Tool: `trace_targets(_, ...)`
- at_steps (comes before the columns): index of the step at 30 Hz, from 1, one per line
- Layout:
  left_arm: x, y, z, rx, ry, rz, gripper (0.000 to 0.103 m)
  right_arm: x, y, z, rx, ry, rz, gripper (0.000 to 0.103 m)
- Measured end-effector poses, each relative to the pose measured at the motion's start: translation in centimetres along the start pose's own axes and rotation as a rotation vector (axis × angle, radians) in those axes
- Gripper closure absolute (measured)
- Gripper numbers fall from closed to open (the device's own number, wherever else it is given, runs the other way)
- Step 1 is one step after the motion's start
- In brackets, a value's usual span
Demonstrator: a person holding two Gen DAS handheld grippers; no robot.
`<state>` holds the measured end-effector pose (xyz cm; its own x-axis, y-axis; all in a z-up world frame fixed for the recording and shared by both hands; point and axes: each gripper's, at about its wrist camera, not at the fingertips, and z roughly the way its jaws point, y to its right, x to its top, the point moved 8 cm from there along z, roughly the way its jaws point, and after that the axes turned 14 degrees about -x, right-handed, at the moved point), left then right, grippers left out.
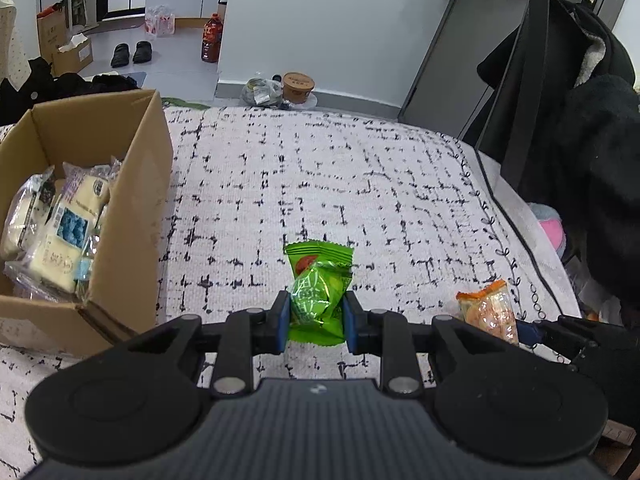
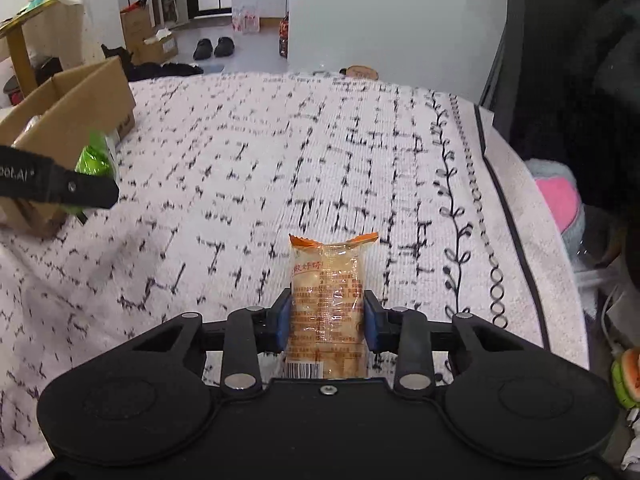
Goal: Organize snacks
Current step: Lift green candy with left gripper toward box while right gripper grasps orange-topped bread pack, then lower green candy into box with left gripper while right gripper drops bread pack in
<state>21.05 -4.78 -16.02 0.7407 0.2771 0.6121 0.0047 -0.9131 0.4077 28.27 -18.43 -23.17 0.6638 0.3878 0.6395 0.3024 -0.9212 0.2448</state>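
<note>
Bedcover [image 1: 320, 184]: white woven cloth with a broken black grid print and a vine-and-ring border along its right edge; it carries everything below.

Cardboard box [image 1: 132, 200]: open-topped, standing at the left of the cover. Inside lie several clear-wrapped pale snacks [image 1: 52, 232], one with a blue picture panel; their printed characters are too small to read.

Left gripper [image 1: 316, 316]: its blue pads are pressed against both sides of a green snack packet [image 1: 318, 292], pinching it near its lower half. The packet's long axis runs away from the camera, along the fingers, with one crimped end toward the gripper body and the other pointing toward the far edge of the cover. The wrapper is crumpled, with a white line pattern and a reddish-brown round mark near the far end; no writing can be made out. In the right wrist view this gripper shows from the side, with white lettering on its black arm, partly cut off and unreadable.

Right gripper [image 2: 326, 320]: its blue pads are closed on the long sides of an orange-ended snack packet [image 2: 328, 300], gripping it at mid-length. The packet's long axis also follows the fingers, the orange crimped end pointing away and a barcode at the near end. Red characters cross the upper part of the clear wrapper; the fine print below them is illegible. In the left wrist view the same packet [image 1: 490, 312] appears at the lower right, near the bordered edge.
</note>
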Motion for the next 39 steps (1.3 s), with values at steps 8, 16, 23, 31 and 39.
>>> trace_targets(8,1.6,-0.2,-1.4,-0.002,0.045,0.006,0.077,2.8,-1.0,-1.8,0.054,0.055,0.069,0.069)
trace_targets(16,4.0,-1.4,-3.5,0.000,0.104,0.015,0.077,6.5,-3.0,-3.1,0.074,0.115,0.082,0.069)
trace_targets(23,6.1,-3.9,-5.5,0.010,0.145,0.007,0.077,9.6,-5.3,-4.4,0.088,0.164,0.074,0.069)
trace_targets(31,7.9,-8.1,-7.2,0.054,0.157,-0.017,0.077,12.8,-8.7,-5.1,0.112,0.202,0.037,0.069)
trace_targets(39,9.6,-12.8,-8.5,0.119,0.147,-0.033,0.077,15.0,-12.7,-5.2,0.161,0.226,0.000,0.069)
